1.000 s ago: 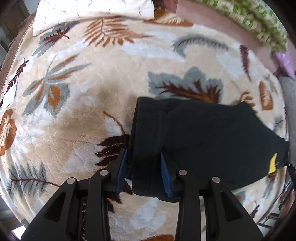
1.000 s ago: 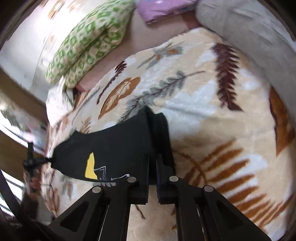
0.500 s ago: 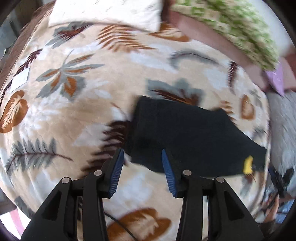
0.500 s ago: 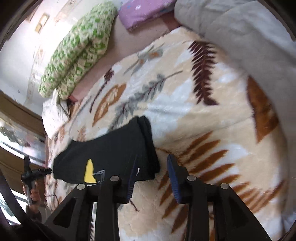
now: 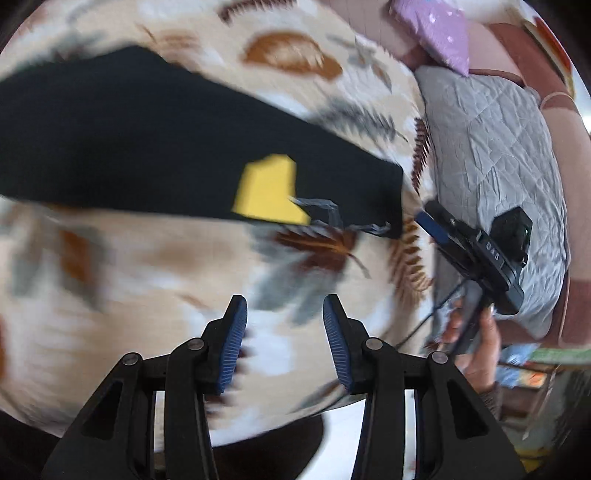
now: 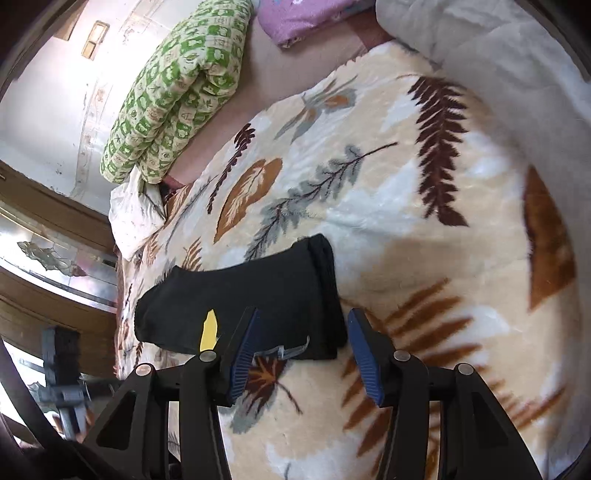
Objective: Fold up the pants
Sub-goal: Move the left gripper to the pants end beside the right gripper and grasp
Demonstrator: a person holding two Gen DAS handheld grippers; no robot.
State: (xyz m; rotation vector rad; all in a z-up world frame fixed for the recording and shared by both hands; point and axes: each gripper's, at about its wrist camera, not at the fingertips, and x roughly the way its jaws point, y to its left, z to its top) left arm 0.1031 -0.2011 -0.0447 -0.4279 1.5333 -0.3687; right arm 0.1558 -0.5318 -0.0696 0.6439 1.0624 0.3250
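Observation:
The black pants (image 5: pixel 155 147) lie folded flat on the leaf-patterned blanket (image 5: pixel 147 280), with a yellow patch (image 5: pixel 267 192) near one end. They also show in the right wrist view (image 6: pixel 258 299). My left gripper (image 5: pixel 284 339) is open and empty, above bare blanket short of the pants. My right gripper (image 6: pixel 301 354) is open and empty, just short of the pants' near edge. The right gripper also shows in the left wrist view (image 5: pixel 436 229), held in a hand beside the pants' end.
A grey quilt (image 5: pixel 491 166) lies along the bed's right side. A green patterned pillow (image 6: pixel 177 88), a purple cushion (image 6: pixel 303 14) and a white pillow (image 6: pixel 133 214) lie at the far side. The bed's near edge (image 5: pixel 258 428) is below my left gripper.
Both grippers have let go of the pants and pulled back from them. My right gripper opened. My left gripper swung right, so the pants' yellow-patch end and the right gripper are now in its view.

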